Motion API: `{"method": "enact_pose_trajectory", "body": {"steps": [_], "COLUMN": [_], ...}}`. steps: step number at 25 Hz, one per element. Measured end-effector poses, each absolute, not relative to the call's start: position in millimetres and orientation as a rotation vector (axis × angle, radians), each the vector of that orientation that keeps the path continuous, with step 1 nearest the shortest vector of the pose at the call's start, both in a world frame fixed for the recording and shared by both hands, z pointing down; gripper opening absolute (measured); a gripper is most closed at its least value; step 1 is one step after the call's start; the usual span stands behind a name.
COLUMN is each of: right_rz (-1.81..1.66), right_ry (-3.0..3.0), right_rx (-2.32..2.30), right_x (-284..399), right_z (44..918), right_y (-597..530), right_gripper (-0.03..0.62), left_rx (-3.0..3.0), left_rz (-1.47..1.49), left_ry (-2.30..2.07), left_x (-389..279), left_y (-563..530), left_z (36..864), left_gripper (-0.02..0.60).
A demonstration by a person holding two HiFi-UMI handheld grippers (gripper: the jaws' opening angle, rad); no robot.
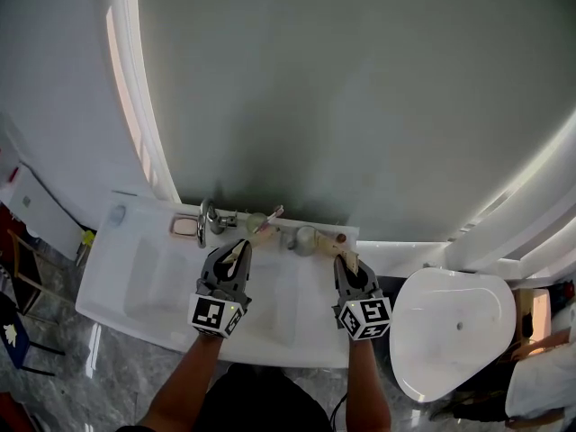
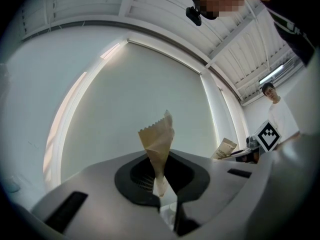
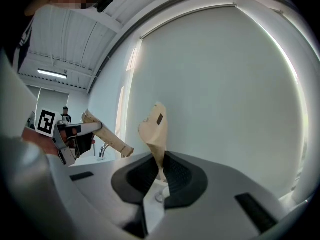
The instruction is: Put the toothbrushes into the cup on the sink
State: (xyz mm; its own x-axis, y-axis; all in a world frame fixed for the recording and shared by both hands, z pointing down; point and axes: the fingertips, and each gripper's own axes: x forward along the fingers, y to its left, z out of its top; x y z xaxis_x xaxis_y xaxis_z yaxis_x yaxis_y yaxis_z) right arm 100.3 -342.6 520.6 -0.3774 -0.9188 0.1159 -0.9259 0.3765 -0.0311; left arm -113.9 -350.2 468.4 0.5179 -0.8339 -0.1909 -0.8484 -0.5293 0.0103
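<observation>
Left gripper (image 2: 161, 186): jaws clamped on the left toothbrush packet (image 2: 158, 143), crumpled brown paper with its serrated end standing up past the tips.
Right gripper (image 3: 159, 180): jaws pinched on the right toothbrush packet (image 3: 154, 131), also brown paper, sticking up out of the tips.
Placement: both grippers are over the white sink (image 1: 135, 282), well apart, with the left one near the faucet (image 1: 209, 221).
Cups: left cup (image 1: 257, 224) and right cup (image 1: 306, 239) stand on the sink's far rim, beyond the packets; they are too small to make out clearly.
</observation>
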Motion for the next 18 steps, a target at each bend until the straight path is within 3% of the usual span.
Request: {"method": "enact_pose_trajectory", "body": {"steps": [18], "right_rz": [0.25], "right_ry": [-2.479], "right_rx": [1.662], "right_x": [116.1], "right_z": [617.1], "right_y": [-410.0], "right_gripper": [0.049], "left_rx": [-2.671], "left_rz": [0.264], "left_ry": [1.512], "left_x": [-106.7], "left_y": [-384.9], "left_z": [532.1], "left_gripper": [0.038]}}
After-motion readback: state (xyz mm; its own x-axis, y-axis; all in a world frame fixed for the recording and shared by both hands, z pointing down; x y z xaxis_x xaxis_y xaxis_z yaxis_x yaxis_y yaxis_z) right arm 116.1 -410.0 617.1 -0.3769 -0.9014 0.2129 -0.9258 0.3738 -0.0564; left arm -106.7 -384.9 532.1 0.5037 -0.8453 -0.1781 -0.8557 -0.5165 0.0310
